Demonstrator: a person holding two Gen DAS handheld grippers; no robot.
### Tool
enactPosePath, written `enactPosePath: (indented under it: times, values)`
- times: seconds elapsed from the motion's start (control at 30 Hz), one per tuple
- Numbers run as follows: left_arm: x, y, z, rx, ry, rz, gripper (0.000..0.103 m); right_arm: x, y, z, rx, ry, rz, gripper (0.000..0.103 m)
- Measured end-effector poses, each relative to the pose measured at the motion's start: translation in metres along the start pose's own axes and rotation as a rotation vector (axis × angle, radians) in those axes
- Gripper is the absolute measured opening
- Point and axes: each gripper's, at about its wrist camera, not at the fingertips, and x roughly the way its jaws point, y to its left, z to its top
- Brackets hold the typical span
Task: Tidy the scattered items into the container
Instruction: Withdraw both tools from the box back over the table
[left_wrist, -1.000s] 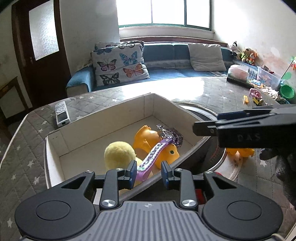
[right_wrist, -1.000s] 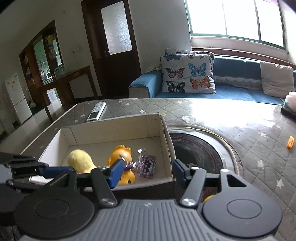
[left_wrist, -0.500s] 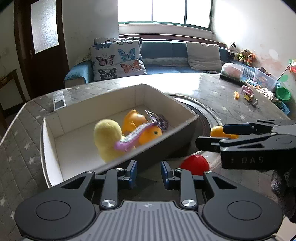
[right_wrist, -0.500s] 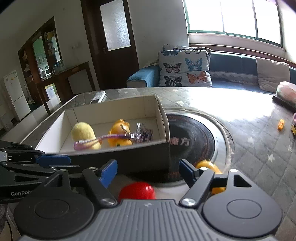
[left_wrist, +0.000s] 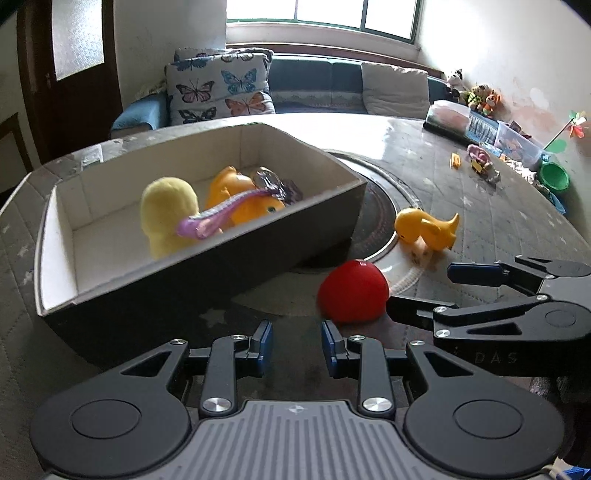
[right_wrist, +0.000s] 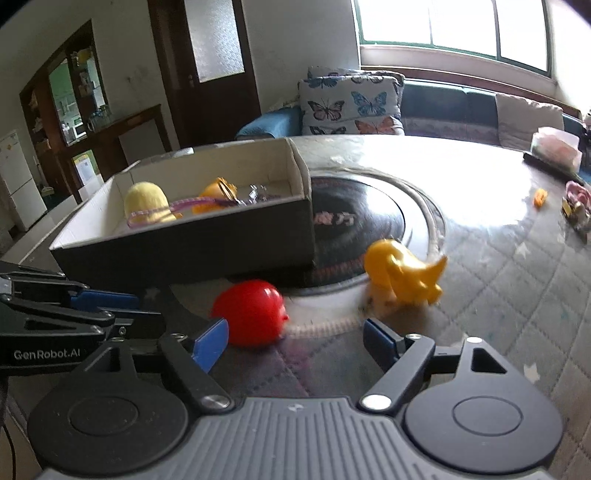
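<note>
Your left gripper (left_wrist: 296, 347) and right gripper (right_wrist: 295, 338) both hang released and empty; the red ball (right_wrist: 251, 312) lies just ahead, the box (left_wrist: 207, 273) looming beside it.

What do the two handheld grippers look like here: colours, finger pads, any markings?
Both the left gripper and right gripper are matte black linkages with silver screws, blue finger pads, round black discs and a ribbed grey housing. Side-on, one reads "GenRobot.AI", the other "DAS".

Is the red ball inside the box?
No, the red ball sits on the table outside the box, near the right claw.
</note>
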Motion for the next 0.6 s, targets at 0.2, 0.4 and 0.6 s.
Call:
enactPosePath:
  times: [0.2,0.4,0.6]
  values:
    - [0.006,-0.004,-0.004,0.009,0.024,-0.009,0.031,0.001,-0.007,0.000,0.024,-0.001,-0.001,0.082]
    - [0.009,-0.001,-0.009,-0.006,0.040,-0.009,0.031,0.005,0.001,0.007,0.011,0.001,0.023,0.081]
    - [0.010,0.002,-0.011,-0.009,0.047,-0.014,0.031,0.019,0.014,0.016,-0.003,0.022,0.057,0.075]
